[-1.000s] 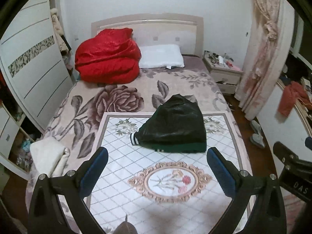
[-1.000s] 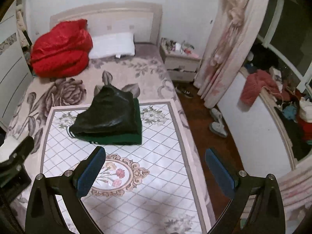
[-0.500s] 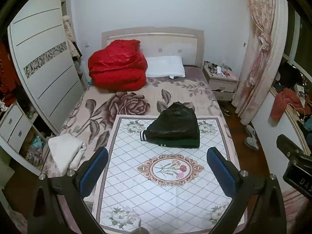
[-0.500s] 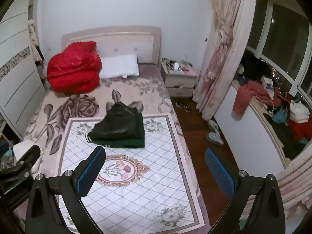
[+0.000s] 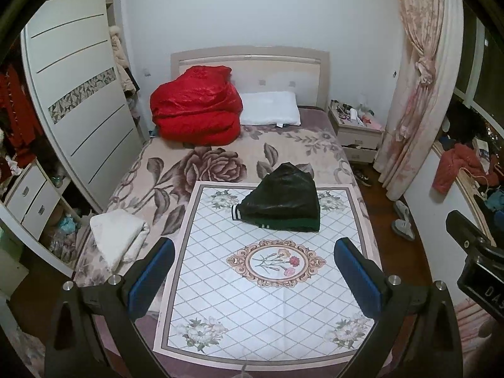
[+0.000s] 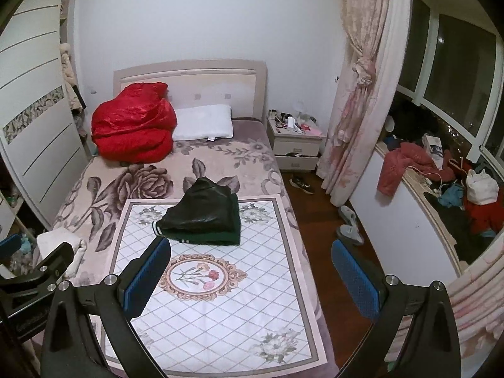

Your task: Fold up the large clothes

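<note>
A folded black and green jacket (image 5: 283, 203) lies on a white tiled-pattern mat (image 5: 267, 283) on the bed; it also shows in the right wrist view (image 6: 204, 219). My left gripper (image 5: 255, 278) is open and empty, held well back from the bed's foot. My right gripper (image 6: 252, 278) is open and empty, held back over the mat's right side (image 6: 220, 299). Each gripper's body shows at the edge of the other's view.
A red quilt (image 5: 197, 113) and a white pillow (image 5: 271, 111) lie at the headboard. A folded white cloth (image 5: 118, 236) sits at the bed's left edge. Wardrobe (image 5: 75, 94) at the left, nightstand (image 5: 356, 129), curtain and cluttered window ledge (image 6: 441, 189) at the right.
Both grippers have pulled back and up from the bed, so the jacket and mat look smaller and more of the room shows. The jacket has not moved.
</note>
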A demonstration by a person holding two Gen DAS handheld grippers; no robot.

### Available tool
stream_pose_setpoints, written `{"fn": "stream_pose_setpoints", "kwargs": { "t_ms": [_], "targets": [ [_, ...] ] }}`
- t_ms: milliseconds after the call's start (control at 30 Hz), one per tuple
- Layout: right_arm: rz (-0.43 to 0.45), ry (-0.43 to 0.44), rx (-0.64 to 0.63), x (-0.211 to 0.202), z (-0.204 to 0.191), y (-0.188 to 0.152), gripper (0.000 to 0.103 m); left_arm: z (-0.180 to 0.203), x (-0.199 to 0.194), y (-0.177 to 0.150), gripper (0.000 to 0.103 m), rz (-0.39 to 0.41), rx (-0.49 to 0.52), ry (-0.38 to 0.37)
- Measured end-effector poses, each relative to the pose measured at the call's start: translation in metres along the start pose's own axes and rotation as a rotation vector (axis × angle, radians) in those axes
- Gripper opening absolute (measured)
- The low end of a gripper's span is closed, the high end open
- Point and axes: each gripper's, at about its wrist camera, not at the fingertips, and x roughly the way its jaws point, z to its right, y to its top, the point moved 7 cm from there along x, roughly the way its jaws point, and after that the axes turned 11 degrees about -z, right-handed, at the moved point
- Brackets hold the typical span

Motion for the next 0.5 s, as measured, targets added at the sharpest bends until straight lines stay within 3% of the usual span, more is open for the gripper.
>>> {"fn": "stream_pose_setpoints", "kwargs": {
  "t_ms": [500],
  "targets": [
    [0.017,0.036,-0.037,-0.014,-0.007,0.002,0.103,0.002,-0.018,-0.009,0.103,0.027,-0.002,0.009]
  ]
}}
